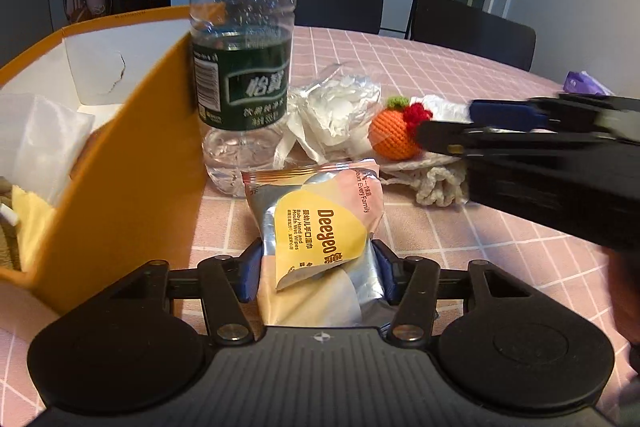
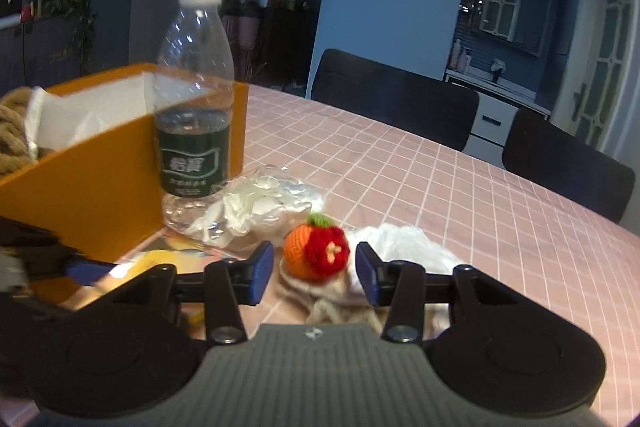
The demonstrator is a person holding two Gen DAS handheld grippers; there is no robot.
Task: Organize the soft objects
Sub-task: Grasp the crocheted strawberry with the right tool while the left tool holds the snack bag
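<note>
My left gripper [image 1: 318, 267] is shut on a silver and yellow wet wipes pack [image 1: 320, 223], held just above the pink table beside the orange box [image 1: 120, 167]. My right gripper [image 2: 315, 269] is open, its blue pads on either side of an orange crocheted fruit with a red flower [image 2: 316, 253], not touching it. The fruit lies on a cream knitted piece [image 2: 340, 301] and also shows in the left wrist view [image 1: 394, 137]. The right gripper also shows in the left wrist view [image 1: 460, 131]. The box holds white tissue [image 1: 44, 143] and a brown knitted item [image 2: 14, 135].
A clear water bottle with a green label [image 1: 240, 67] stands upright against the box's corner. A crumpled clear plastic bag [image 1: 336, 111] lies behind the wipes pack. White plastic [image 2: 412, 243] lies right of the fruit. Dark chairs [image 2: 396, 99] stand at the far edge. A purple packet [image 1: 584, 83] lies far right.
</note>
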